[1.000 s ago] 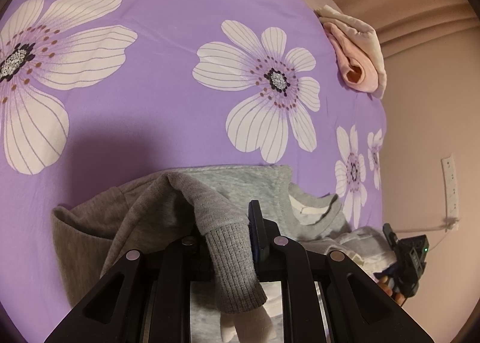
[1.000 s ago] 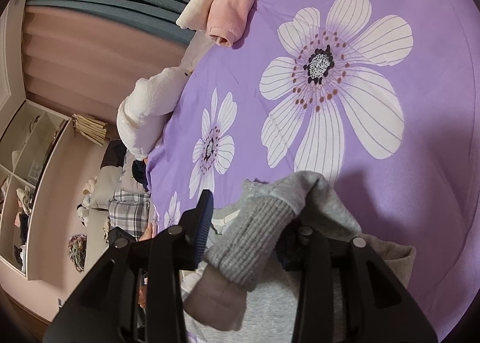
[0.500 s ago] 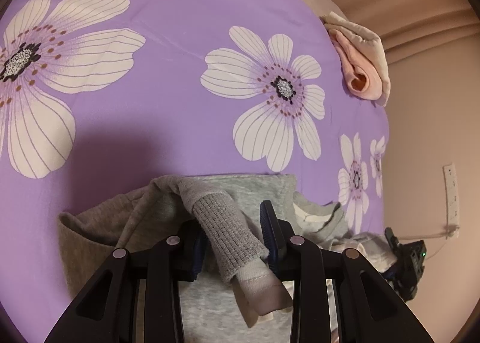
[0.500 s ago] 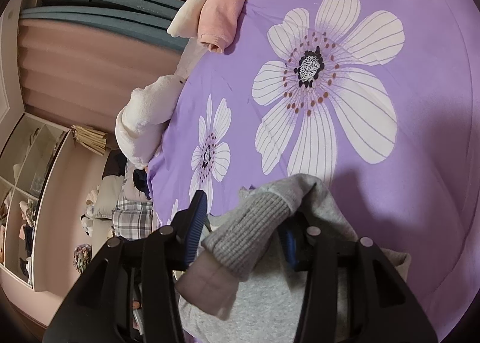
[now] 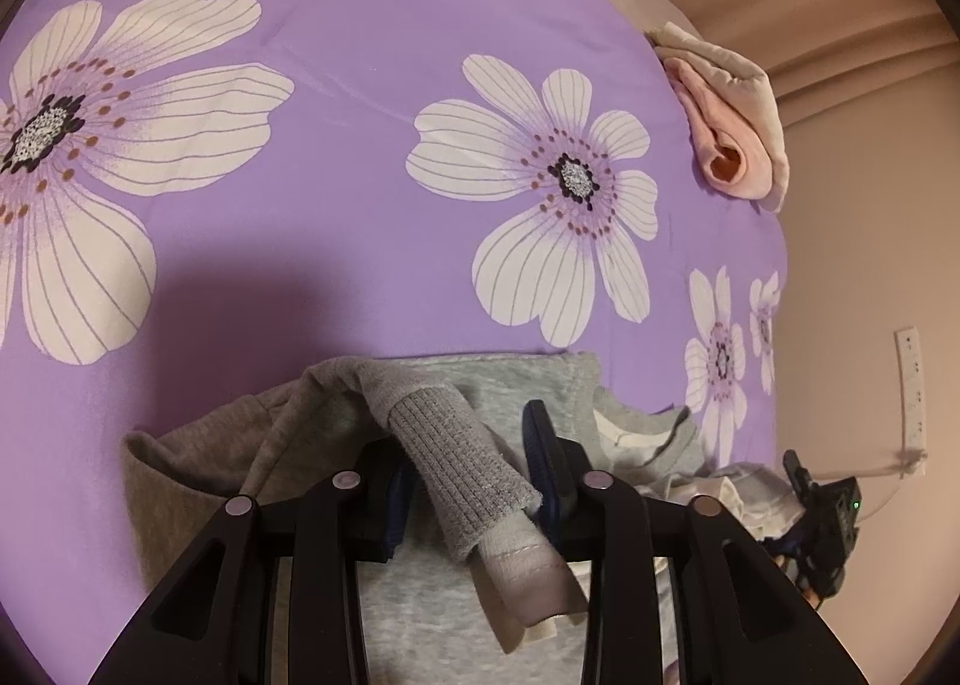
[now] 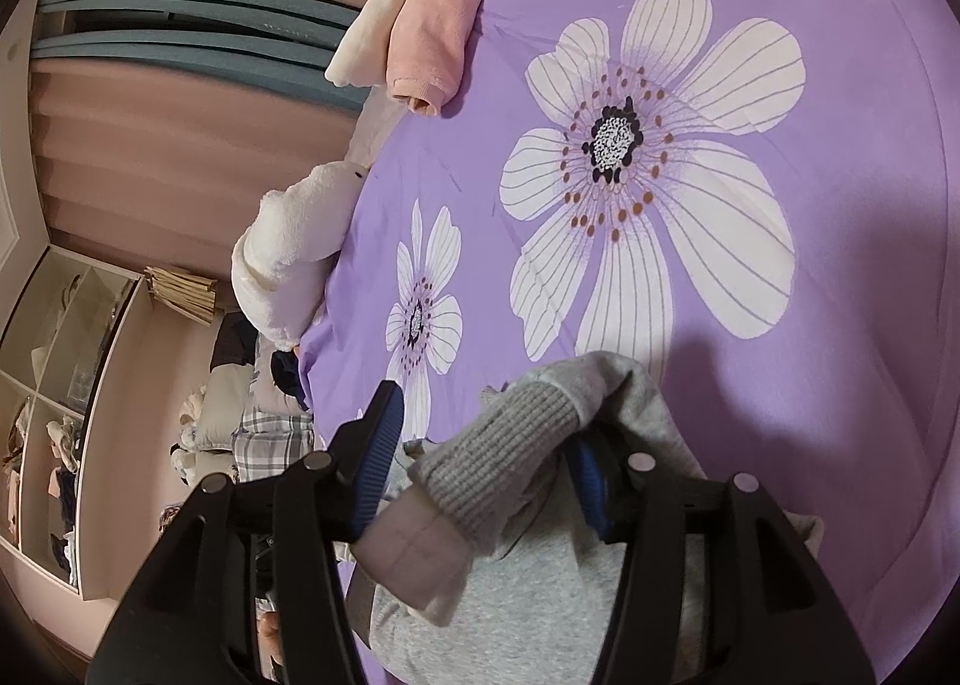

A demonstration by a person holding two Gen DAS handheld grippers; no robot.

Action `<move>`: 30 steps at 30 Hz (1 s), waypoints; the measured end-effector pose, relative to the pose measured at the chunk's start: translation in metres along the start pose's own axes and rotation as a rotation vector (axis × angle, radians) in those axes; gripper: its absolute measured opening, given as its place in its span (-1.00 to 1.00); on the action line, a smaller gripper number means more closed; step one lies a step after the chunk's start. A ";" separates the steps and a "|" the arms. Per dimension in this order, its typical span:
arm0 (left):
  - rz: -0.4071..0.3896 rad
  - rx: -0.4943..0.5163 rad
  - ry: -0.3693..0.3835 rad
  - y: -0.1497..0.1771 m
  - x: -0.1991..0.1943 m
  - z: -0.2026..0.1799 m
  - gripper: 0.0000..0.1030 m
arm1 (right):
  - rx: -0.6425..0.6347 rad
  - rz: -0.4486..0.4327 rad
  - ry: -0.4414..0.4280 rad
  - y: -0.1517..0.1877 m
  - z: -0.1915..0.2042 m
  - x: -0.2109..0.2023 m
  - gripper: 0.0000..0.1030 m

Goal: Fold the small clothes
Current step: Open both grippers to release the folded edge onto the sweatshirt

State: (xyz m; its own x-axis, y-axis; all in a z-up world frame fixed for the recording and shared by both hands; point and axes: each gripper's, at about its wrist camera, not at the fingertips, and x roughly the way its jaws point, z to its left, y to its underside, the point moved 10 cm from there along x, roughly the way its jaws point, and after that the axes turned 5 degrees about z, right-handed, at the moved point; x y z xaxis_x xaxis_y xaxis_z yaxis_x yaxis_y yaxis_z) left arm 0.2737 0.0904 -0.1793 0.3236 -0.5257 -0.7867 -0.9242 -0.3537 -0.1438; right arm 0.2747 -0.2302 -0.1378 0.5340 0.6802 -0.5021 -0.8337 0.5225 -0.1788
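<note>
Your left hand-held gripper (image 5: pixel 474 466) tilts steeply down, its jaws just opening, a grey ribbed sleeve cuff (image 5: pixel 462 469) lying loose between them. Your right hand-held gripper (image 6: pixel 480 466) angles down more gently, jaws likewise parting around the other cuff (image 6: pixel 498 463).

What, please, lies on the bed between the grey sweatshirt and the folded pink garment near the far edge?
In the left wrist view, only bare purple floral bedsheet separates the grey sweatshirt from the folded pink garment; a white printed flower lies on that stretch.

Grey sweatshirt (image 5: pixel 420 613) body cut off below, shelf contents (image 6: pixel 54 433) perhaps clothes, blurred
</note>
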 end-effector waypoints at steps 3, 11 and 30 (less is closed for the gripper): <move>-0.003 -0.001 -0.002 0.000 -0.001 0.000 -0.33 | 0.009 -0.009 -0.003 -0.002 0.000 -0.003 0.10; -0.005 -0.005 -0.011 0.000 -0.001 -0.001 -0.32 | 0.019 -0.013 0.000 -0.004 0.001 -0.004 0.15; -0.124 0.042 -0.076 -0.012 -0.029 0.001 0.07 | 0.015 -0.134 0.023 -0.021 0.007 -0.041 0.44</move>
State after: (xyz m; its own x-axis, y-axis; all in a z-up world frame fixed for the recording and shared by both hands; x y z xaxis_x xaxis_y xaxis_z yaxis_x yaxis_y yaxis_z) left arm 0.2754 0.1107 -0.1557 0.4207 -0.4193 -0.8045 -0.8865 -0.3784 -0.2664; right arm 0.2718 -0.2653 -0.1071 0.6368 0.5921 -0.4939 -0.7529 0.6157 -0.2326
